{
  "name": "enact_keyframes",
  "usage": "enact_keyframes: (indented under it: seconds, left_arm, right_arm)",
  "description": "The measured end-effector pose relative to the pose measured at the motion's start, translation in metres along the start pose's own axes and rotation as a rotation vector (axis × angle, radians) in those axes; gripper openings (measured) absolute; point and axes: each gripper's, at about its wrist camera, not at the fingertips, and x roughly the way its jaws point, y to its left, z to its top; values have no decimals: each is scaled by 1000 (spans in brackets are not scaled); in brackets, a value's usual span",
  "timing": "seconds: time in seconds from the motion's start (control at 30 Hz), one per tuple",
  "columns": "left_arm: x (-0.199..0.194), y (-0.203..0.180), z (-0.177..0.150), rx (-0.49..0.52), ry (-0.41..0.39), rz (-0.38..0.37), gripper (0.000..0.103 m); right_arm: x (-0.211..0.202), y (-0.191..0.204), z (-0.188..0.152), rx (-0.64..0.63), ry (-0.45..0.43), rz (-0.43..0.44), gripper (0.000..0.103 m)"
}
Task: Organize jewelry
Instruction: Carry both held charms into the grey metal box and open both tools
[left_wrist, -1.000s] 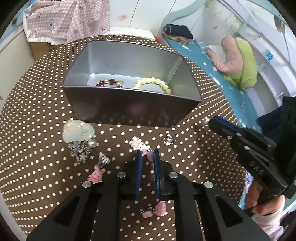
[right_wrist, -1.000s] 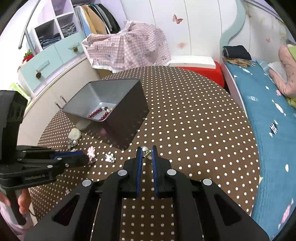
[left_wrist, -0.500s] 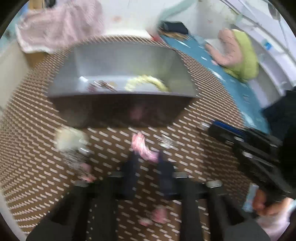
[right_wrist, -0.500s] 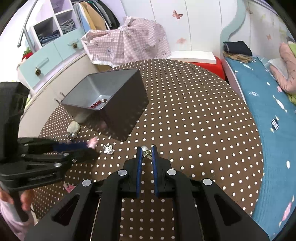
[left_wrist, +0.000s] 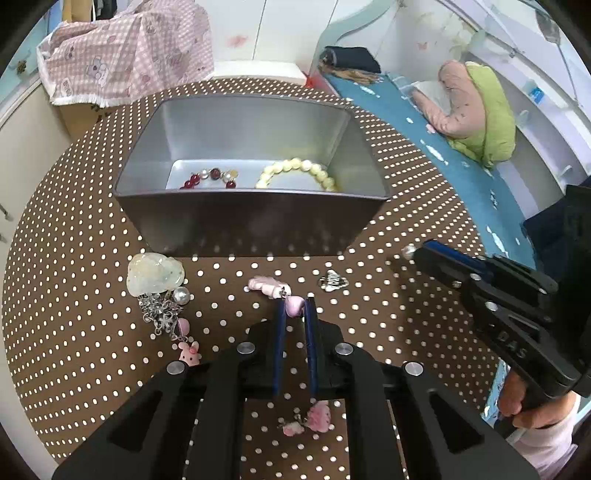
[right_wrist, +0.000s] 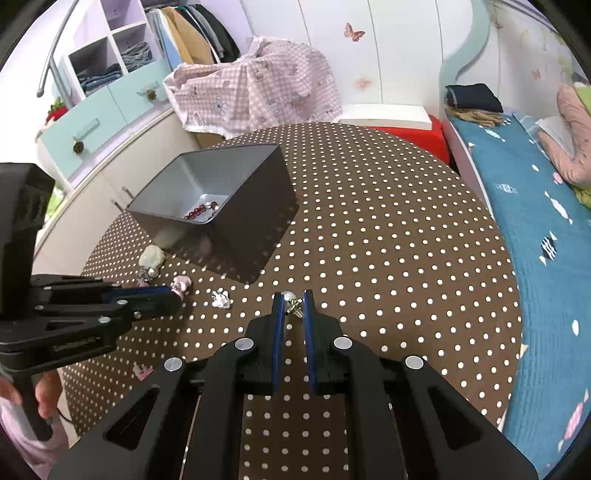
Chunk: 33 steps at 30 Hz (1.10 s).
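Left wrist view: the left gripper is pinched shut on a pink charm earring at frame centre, its other end trailing up-left toward the metal box, which lies straight above in frame. The right gripper, nipped shut on a pearl earring, sits farther from the box, lower right.
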Motion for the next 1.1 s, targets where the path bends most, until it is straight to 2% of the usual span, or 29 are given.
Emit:
enact_keyframes:
  seconds: [0.4, 0.73, 1.1]
  left_arm:
    - [-33, -6, 1, 21, -60, 5, 9]
    - [-60, -2, 7, 29, -113, 15, 9]
    - [-78, 10, 28, 31, -155, 37, 9]
  right_arm:
    - [-21, 15, 7, -18, -35, 8, 11]
    - [-49, 49, 20, -54, -91, 9, 11]
    - [-58, 89, 46, -87, -140, 19, 11]
